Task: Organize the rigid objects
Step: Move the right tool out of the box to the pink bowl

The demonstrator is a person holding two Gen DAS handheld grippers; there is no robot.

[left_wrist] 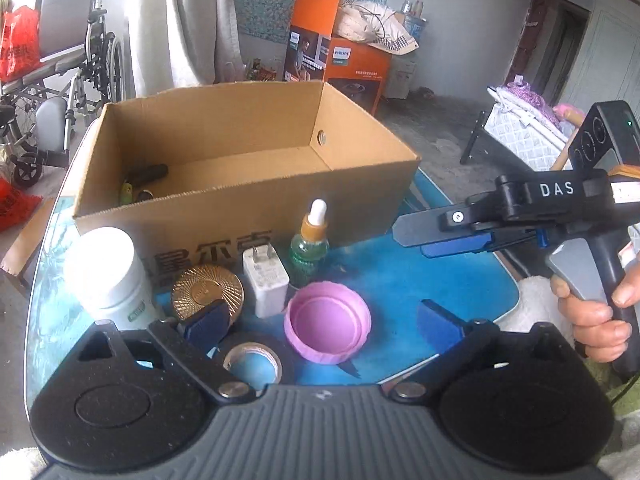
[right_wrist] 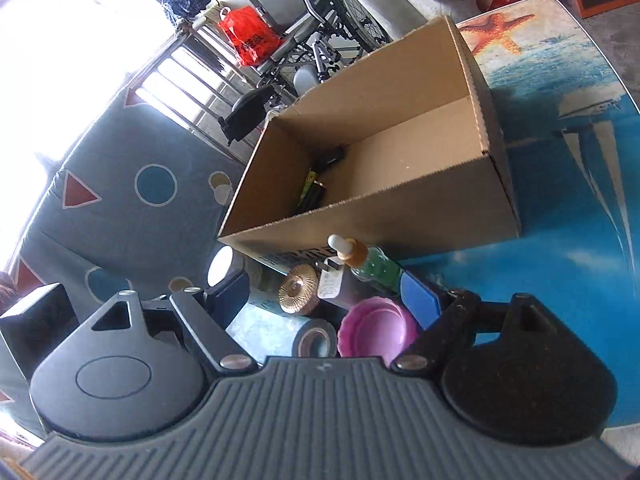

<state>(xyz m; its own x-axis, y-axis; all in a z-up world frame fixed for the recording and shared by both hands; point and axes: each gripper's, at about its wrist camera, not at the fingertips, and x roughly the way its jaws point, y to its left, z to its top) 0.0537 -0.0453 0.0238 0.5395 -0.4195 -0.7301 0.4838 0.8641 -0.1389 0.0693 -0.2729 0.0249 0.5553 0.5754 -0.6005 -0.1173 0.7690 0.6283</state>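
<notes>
An open cardboard box [left_wrist: 240, 204] [right_wrist: 400, 216] stands on the blue table and holds a few small dark and green items [left_wrist: 138, 184] [right_wrist: 312, 192]. In front of it sit a white bottle [left_wrist: 106, 276], a gold round compact [left_wrist: 207, 291] [right_wrist: 299, 289], a white charger [left_wrist: 265, 276], a green dropper bottle [left_wrist: 310, 248] [right_wrist: 368, 262], a pink lid [left_wrist: 327, 322] [right_wrist: 378, 330] and a black tape roll [left_wrist: 253, 362] [right_wrist: 314, 340]. My left gripper [left_wrist: 320, 322] is open around the pink lid. My right gripper [right_wrist: 324, 296] [left_wrist: 424, 234] is open and empty, above the items.
The table [left_wrist: 420, 280] [right_wrist: 560, 240] has a blue sea print and a rounded edge. A wheelchair [left_wrist: 60, 80] [right_wrist: 312, 32], an orange carton [left_wrist: 340, 64] and a bed frame [left_wrist: 520, 136] stand on the floor around it. A patterned mat [right_wrist: 132, 184] lies left of the table.
</notes>
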